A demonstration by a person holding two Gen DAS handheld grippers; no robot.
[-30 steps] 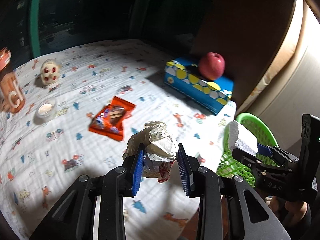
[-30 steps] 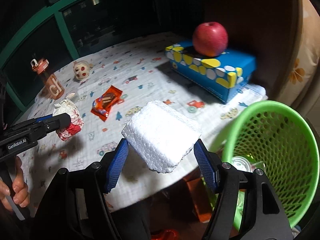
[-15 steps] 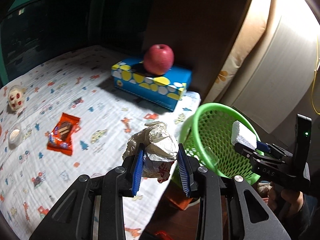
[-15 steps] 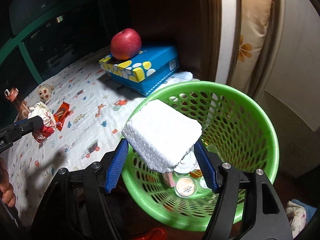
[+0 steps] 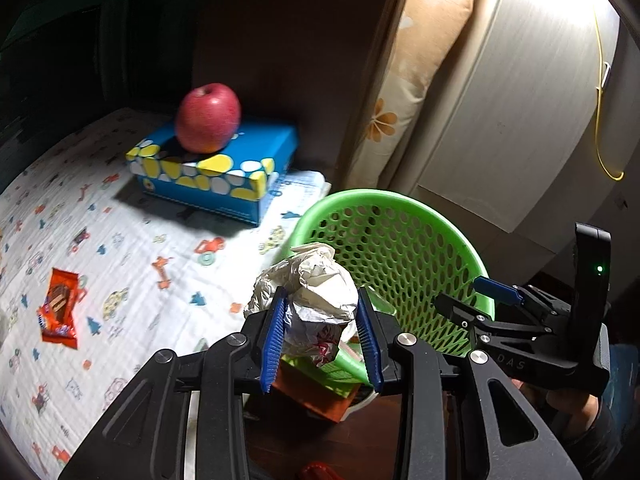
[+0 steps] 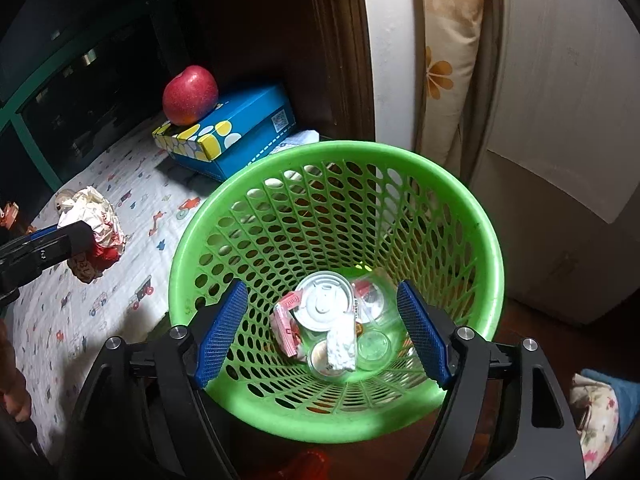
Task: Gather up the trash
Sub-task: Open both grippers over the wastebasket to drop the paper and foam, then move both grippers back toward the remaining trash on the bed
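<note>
On the far left of the left wrist view, an orange snack wrapper (image 5: 59, 310) lies flat on the printed bed sheet (image 5: 120, 248). Farther back, a red apple (image 5: 208, 117) sits on top of a blue box with yellow and white spots (image 5: 216, 170), near the dark wall. In the near middle, the left gripper (image 5: 320, 334) is clenched on a crumpled paper wad (image 5: 310, 294), its blue pads pressing both sides; the wad hangs just at the near left edge of the green basket (image 5: 400, 208). To the right, the right gripper (image 5: 476, 296) hovers over the basket's right rim, its jaws spread apart with nothing between them.

In the right wrist view, the paper wad (image 6: 94, 220) shows at the left, above the sheet (image 6: 80, 320), gripped by the left gripper (image 6: 86, 236). The apple (image 6: 190, 95) and box (image 6: 236, 132) lie behind. In the middle, the basket (image 6: 460, 208) stands below the right gripper (image 6: 326, 334), which is released and wide open. At the basket's bottom rest a white foam block (image 6: 341, 346), a round white lid (image 6: 323, 306), a pink packet (image 6: 286, 328) and clear plastic cups (image 6: 374, 344). A flowered curtain (image 6: 446, 60) hangs at the far right.
</note>
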